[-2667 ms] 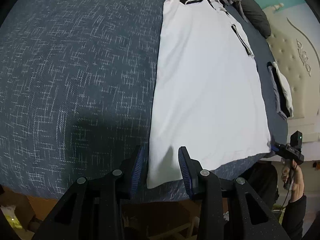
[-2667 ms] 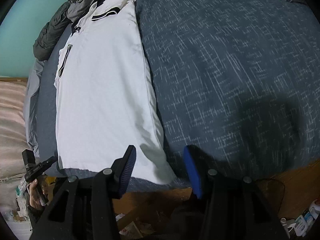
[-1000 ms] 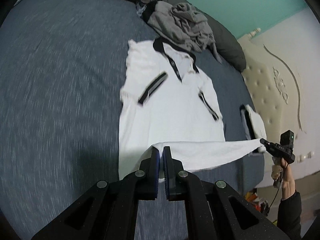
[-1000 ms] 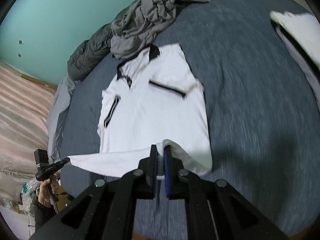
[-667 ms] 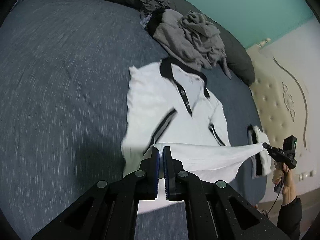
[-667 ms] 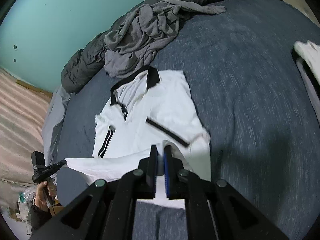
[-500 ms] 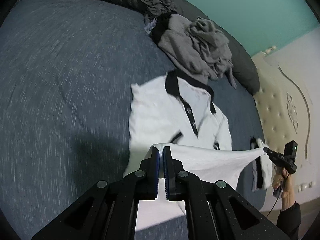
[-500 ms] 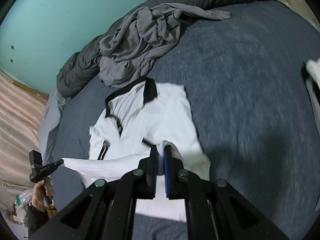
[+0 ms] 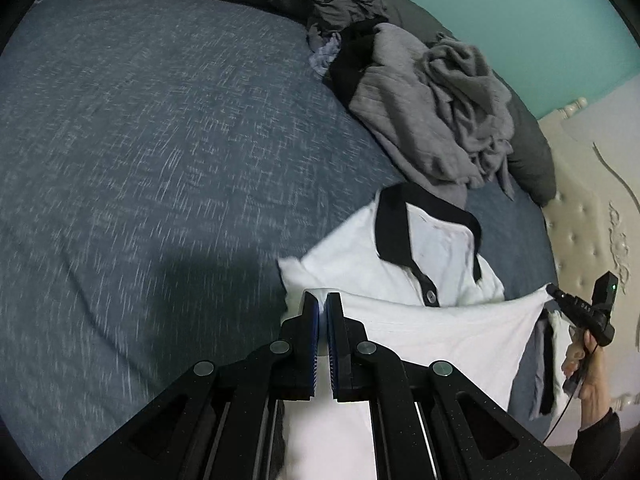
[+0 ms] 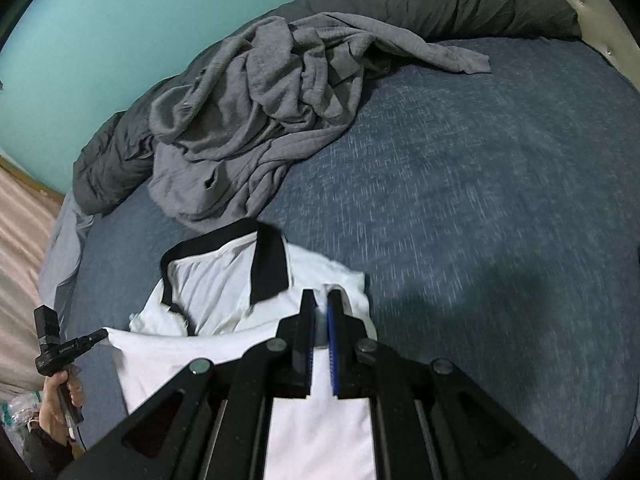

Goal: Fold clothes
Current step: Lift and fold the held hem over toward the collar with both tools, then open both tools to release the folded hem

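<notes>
Dim indoor light, fisheye views with motion smear

Both wrist views are dark at the rounded corners and bend straight lines near the rim. The blue bedspread (image 9: 160,140) streaks with motion blur, strongest toward its near edge, where a soft shadow (image 10: 500,292) falls (the same patch shows in the left view). The white polo shirt (image 9: 440,332) glares, nearly blown out; the gripper bodies stay sharp.

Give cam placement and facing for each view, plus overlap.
Left wrist: on the left tongs, angled down the bed at the polo; the right tongs and hand show at right.
Right wrist: on the right tongs, same facing; the left tongs and hand show at left.
Shared: polo, grey clothes, hem stretched between both shut tongs.
</notes>
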The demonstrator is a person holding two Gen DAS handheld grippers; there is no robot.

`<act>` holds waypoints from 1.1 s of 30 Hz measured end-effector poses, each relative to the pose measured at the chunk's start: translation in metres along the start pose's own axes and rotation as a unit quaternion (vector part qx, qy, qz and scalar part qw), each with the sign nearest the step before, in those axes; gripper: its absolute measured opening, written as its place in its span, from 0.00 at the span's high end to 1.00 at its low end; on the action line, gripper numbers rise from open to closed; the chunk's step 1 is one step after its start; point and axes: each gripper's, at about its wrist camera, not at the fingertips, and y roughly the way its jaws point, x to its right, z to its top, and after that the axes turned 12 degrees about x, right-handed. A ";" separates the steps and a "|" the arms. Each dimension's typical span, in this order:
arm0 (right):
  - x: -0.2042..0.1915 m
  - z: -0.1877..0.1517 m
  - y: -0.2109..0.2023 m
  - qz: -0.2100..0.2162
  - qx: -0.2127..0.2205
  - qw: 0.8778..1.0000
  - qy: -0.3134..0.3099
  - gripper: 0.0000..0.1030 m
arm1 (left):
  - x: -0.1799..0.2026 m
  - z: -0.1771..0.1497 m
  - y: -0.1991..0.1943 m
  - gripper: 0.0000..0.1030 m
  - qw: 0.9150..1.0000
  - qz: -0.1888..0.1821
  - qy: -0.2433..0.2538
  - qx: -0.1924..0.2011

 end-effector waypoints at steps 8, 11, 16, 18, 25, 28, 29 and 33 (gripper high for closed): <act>0.018 0.013 0.041 -0.026 0.035 0.999 -0.005 0.95 | -0.005 0.025 0.030 0.96 1.000 0.011 0.001 0.024; 0.022 0.018 0.053 -0.037 0.057 0.998 -0.007 0.95 | -0.005 0.027 0.045 0.95 0.999 0.022 0.004 0.030; 0.029 0.007 0.073 -0.052 0.061 0.997 -0.012 0.95 | -0.014 0.022 0.052 0.62 0.998 0.043 -0.003 0.035; 0.031 0.000 0.069 -0.047 0.068 0.996 -0.020 0.95 | -0.020 0.023 0.037 0.50 0.997 0.044 -0.015 0.062; 0.035 -0.049 0.027 0.004 0.057 0.998 -0.023 0.95 | -0.021 -0.016 -0.032 0.41 0.996 0.036 -0.010 0.087; 0.032 -0.081 0.004 0.017 0.045 0.999 -0.024 0.95 | -0.014 -0.055 -0.052 0.38 0.998 0.021 -0.002 0.067; 0.031 -0.093 -0.003 0.021 0.040 0.999 -0.024 0.95 | -0.013 -0.066 -0.058 0.38 0.998 0.019 0.000 0.063; 0.029 -0.138 -0.029 0.024 0.023 0.999 -0.030 0.94 | -0.010 -0.112 -0.070 0.38 0.999 0.013 0.011 0.042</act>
